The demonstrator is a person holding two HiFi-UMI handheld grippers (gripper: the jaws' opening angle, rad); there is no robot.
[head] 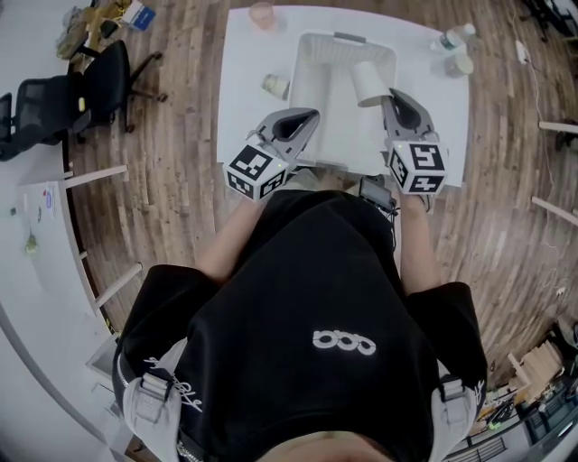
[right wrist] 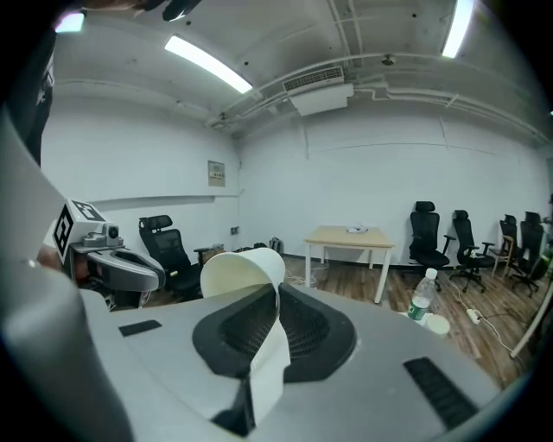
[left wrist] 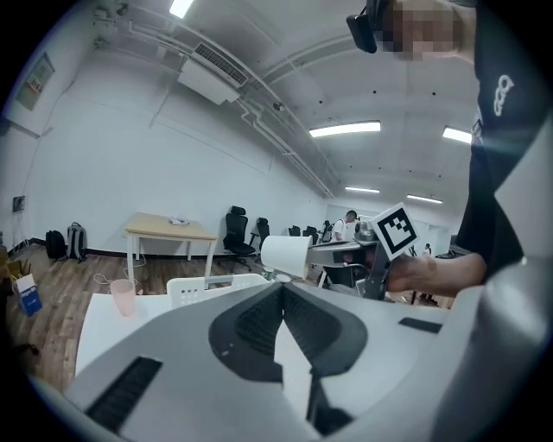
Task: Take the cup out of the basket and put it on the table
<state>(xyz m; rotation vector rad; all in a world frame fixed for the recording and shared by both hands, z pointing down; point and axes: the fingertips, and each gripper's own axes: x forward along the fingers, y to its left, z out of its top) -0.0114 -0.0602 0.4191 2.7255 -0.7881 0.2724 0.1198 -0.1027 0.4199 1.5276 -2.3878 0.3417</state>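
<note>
A white paper cup (head: 368, 83) hangs tilted over the right side of the white basket (head: 316, 90), which stands on the white table (head: 246, 117). My right gripper (head: 389, 94) is shut on the cup's wall. In the right gripper view the cup (right wrist: 240, 273) lies on its side, its rim pinched where the right gripper (right wrist: 276, 292) closes. My left gripper (head: 311, 115) is shut and empty above the basket's left half. In the left gripper view the left gripper (left wrist: 282, 292) shows its jaws meeting, with the cup (left wrist: 287, 255) and the basket's rim (left wrist: 206, 288) beyond.
On the table are a pink cup (head: 263, 14) at the far edge, a small cup (head: 275, 86) left of the basket, and a water bottle (head: 452, 38) with a small lidded cup (head: 461, 64) at the far right. Office chairs (head: 99, 86) stand left of the table.
</note>
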